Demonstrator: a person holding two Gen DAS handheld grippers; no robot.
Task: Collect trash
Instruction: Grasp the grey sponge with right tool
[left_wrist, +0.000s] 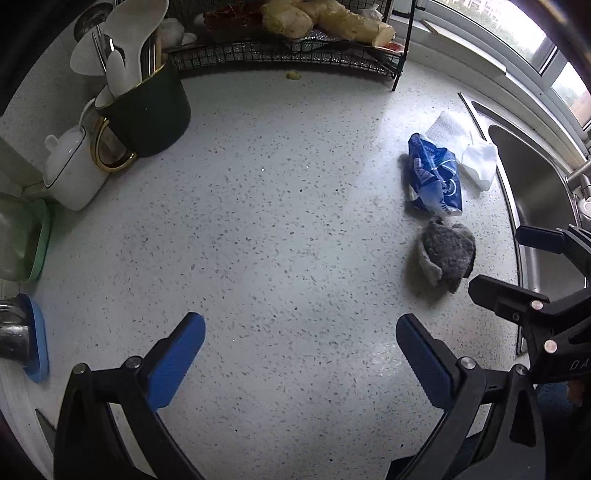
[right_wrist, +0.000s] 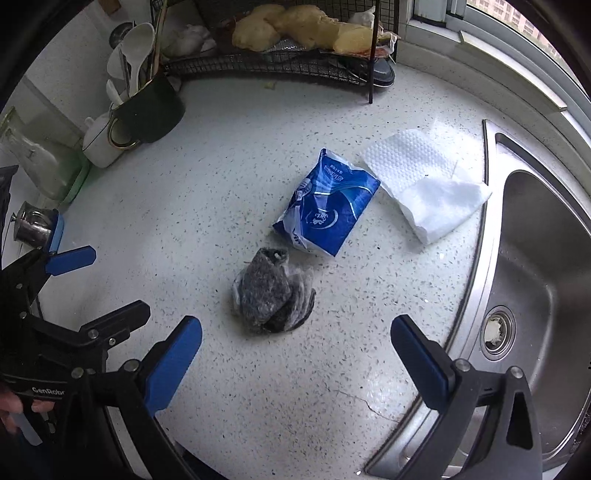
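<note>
Three pieces of trash lie on the speckled white counter. A crumpled blue wrapper (right_wrist: 327, 205) sits mid-counter, a grey fuzzy wad (right_wrist: 271, 293) just in front of it, and a white paper towel (right_wrist: 424, 181) beside the sink. They also show in the left wrist view: wrapper (left_wrist: 436, 175), wad (left_wrist: 445, 256), towel (left_wrist: 469, 151). My right gripper (right_wrist: 295, 354) is open and empty, just short of the grey wad. My left gripper (left_wrist: 301, 350) is open and empty over bare counter, left of the trash. The right gripper also shows in the left wrist view (left_wrist: 517, 262).
A steel sink (right_wrist: 532, 258) lies at the right. A black wire rack (right_wrist: 280, 62) with bread stands at the back. A dark utensil mug (left_wrist: 147, 110), a white pot (left_wrist: 72, 168) and a green-lidded container (left_wrist: 26, 240) stand at the left.
</note>
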